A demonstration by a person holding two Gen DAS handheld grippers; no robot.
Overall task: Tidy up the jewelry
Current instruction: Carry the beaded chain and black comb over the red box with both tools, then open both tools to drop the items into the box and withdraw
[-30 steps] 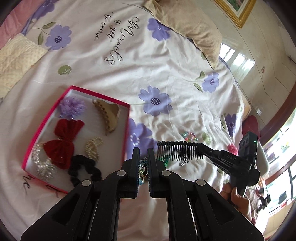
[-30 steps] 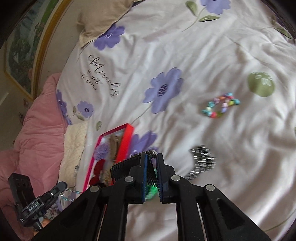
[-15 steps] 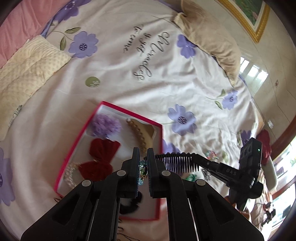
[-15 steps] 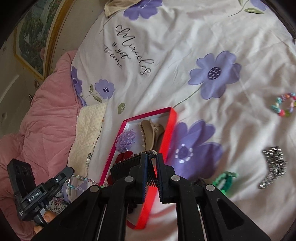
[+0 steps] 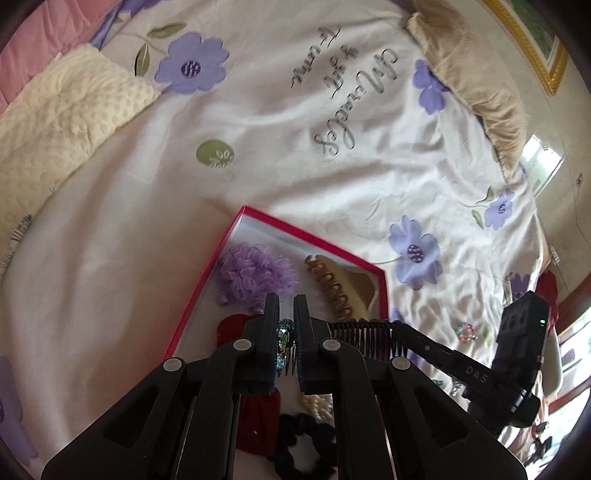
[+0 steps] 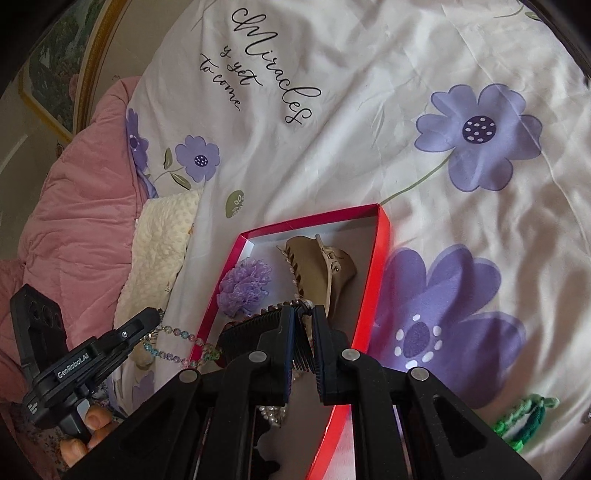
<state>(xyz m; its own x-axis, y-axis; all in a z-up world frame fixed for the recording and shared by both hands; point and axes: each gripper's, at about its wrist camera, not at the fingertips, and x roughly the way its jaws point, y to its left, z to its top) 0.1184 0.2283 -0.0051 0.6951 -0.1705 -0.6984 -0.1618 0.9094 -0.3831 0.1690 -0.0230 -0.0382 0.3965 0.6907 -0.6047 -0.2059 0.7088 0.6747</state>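
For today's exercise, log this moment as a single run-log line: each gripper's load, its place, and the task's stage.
left gripper: shut on beaded bracelet | right gripper: shut on black comb | both above red box | stage: items not yet released

A white bedsheet [image 6: 369, 122] fills the view, printed with purple flowers [image 6: 476, 133] and green leaves, creased on the right. Across it, dark script reads "Miracles y yet to come" [image 6: 273, 74]. On the left, a cream dotted blanket [image 5: 62, 122] lies folded on the sheet, and just beyond it a pink quilt [image 6: 88, 192] bunches up at the bed's edge. At the head of the bed, a beige pillow [image 5: 476, 81] rests on the sheet. Behind that, a gold-framed picture [image 5: 532, 33] hangs on the pale wall. Bright window light [image 5: 543, 166] shows past the pillow on the far right.
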